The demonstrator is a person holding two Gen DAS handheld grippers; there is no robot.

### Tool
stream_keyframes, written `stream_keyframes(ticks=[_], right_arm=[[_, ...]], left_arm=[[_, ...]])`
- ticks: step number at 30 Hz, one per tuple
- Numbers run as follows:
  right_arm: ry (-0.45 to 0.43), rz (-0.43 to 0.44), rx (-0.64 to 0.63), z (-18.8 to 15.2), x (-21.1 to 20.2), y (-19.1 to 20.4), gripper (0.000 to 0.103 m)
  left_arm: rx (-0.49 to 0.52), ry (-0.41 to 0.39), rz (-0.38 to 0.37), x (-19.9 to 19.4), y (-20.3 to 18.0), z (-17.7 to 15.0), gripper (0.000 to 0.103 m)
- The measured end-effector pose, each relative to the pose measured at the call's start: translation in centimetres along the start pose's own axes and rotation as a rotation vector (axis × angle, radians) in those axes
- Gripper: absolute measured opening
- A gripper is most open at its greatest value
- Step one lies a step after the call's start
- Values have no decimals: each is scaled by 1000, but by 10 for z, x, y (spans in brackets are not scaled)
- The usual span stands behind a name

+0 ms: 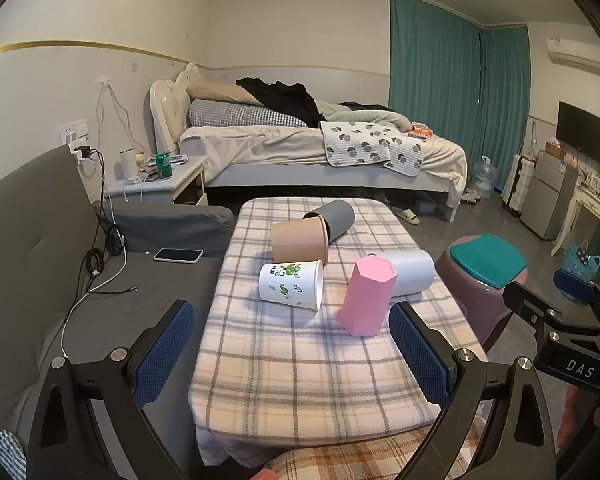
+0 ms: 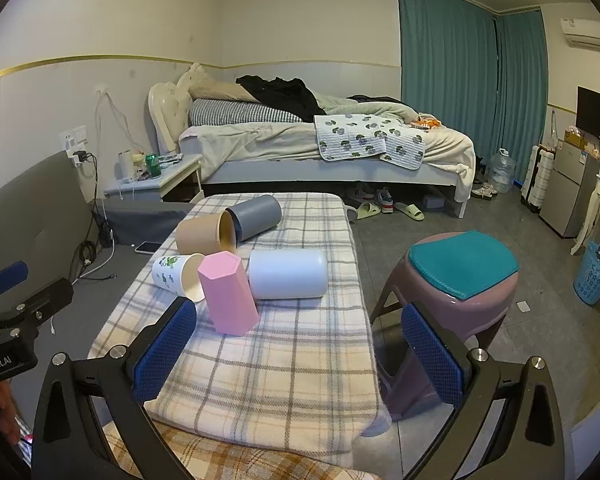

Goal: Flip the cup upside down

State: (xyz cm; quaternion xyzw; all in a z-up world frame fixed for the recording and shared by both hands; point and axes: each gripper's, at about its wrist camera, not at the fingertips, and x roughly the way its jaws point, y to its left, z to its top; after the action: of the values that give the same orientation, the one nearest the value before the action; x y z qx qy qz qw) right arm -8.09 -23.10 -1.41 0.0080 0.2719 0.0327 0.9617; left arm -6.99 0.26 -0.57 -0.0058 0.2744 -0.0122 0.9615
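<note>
since both claws hang spread wide and empty over the near end of the bench, neither has committed to a cup yet: the left claw (image 1: 292,354) frames the near cloth, and the right claw (image 2: 298,350) sits further right, its right finger out over the bench edge above the mauve plastic stool with a teal cushion (image 2: 456,276). just beyond the left claw stands the pink hexagonal plastic cup (image 1: 366,296), closed end up, so it looks already inverted. touching it behind lies the pale white cylindrical cup (image 2: 288,274) on its side, and left of it the white paper cup with green leaf print (image 1: 292,286), also on its side with its mouth toward the pink one. further back a tan cup (image 1: 300,242) and dark grey cup (image 1: 334,220) lie together. my judgement is that the printed cup is easiest to reach, though the plaid-covered bench (image 1: 300,380) is narrow, with the grey sofa (image 1: 40,240) left and floor right.
</note>
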Motion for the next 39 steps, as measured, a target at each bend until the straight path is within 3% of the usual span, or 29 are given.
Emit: stream_keyframes(ticks=[39], right_arm=[[15, -5, -24, -9, 3, 2, 103]], left_arm=[[-7, 3, 3, 1, 1, -4, 101]])
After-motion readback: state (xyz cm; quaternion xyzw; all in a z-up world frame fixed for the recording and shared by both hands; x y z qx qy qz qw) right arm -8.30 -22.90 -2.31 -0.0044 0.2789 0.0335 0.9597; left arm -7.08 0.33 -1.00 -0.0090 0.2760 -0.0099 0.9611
